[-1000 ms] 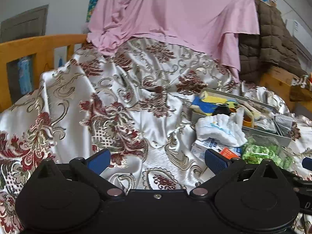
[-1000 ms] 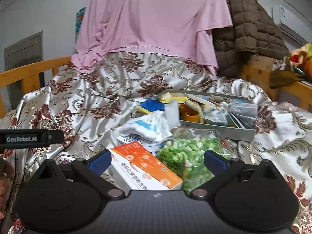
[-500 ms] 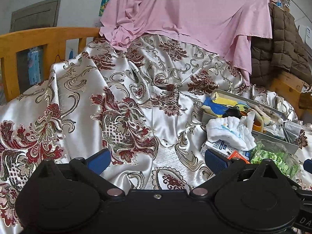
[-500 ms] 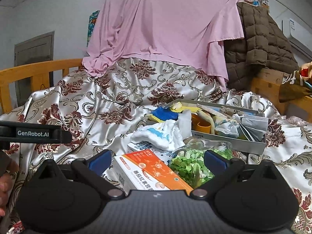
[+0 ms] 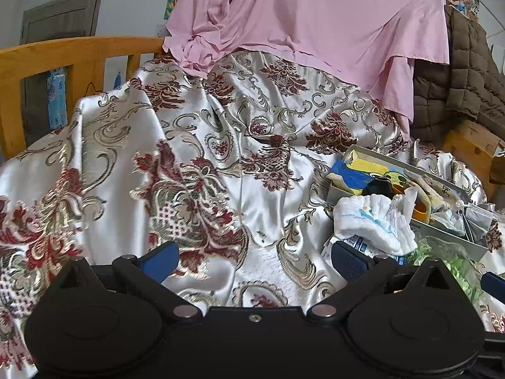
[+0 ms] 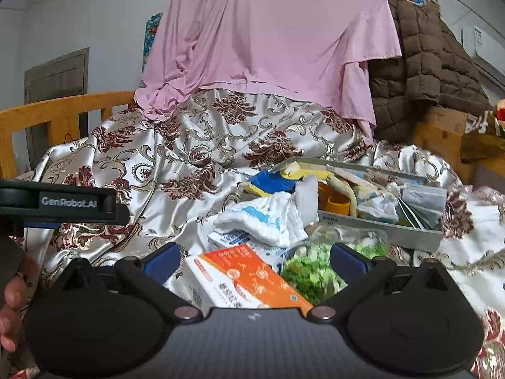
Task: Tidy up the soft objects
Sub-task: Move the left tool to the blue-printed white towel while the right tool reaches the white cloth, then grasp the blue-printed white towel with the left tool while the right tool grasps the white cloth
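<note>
A white soft cloth item with blue print (image 6: 262,218) lies on the satin bedspread (image 5: 189,158), beside a grey tray (image 6: 378,227); it also shows in the left wrist view (image 5: 372,221). An orange and white box (image 6: 249,278) and a clear bag of green pieces (image 6: 312,268) lie between the fingers of my right gripper (image 6: 254,260), which is open and holds nothing. My left gripper (image 5: 252,259) is open and empty over the bedspread, left of the pile. A blue and yellow soft item (image 5: 353,177) hangs over the tray's left end.
A pink sheet (image 5: 315,15) drapes the back. A brown quilted blanket (image 6: 426,72) lies at the right. A wooden bed rail (image 5: 63,53) runs along the left. The tray holds an orange cup (image 6: 337,203) and packets. The left gripper's body (image 6: 63,202) shows at the right view's left edge.
Both grippers have risen and pulled back a little, so the pile sits lower and farther in view. Both stay open and nothing was grasped.
</note>
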`<act>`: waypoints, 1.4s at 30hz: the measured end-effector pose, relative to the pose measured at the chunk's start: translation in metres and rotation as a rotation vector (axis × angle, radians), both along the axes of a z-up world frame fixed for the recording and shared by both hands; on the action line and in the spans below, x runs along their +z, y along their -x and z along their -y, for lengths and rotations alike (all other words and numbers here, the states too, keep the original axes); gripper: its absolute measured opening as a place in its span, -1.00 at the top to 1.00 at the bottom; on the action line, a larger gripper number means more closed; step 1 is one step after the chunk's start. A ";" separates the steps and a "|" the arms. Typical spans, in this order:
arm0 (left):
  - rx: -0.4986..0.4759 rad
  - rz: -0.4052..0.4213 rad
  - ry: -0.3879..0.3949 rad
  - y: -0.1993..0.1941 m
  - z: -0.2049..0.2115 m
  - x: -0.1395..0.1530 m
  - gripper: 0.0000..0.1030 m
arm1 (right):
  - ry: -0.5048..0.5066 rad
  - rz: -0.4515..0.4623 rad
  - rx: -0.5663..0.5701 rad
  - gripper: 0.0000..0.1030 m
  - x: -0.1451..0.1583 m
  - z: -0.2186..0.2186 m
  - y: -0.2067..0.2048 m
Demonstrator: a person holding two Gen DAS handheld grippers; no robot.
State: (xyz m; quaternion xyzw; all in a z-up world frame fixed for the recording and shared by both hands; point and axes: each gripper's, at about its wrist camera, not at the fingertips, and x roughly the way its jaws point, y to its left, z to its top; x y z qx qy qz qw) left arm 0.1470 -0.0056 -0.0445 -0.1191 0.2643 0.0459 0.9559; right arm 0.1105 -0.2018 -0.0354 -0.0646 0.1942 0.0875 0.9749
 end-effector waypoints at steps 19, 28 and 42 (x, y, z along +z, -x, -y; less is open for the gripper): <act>0.015 -0.031 0.063 -0.093 0.022 -0.010 -0.98 | -0.086 0.030 -0.091 -1.00 -0.001 0.049 -0.093; -0.062 -0.016 0.010 -0.128 0.042 -0.014 -0.98 | -0.183 0.001 -0.125 -1.00 0.000 0.077 -0.132; -0.232 -0.087 0.088 -0.165 0.053 -0.031 -0.98 | -0.163 -0.173 -0.052 -0.99 0.001 0.087 -0.170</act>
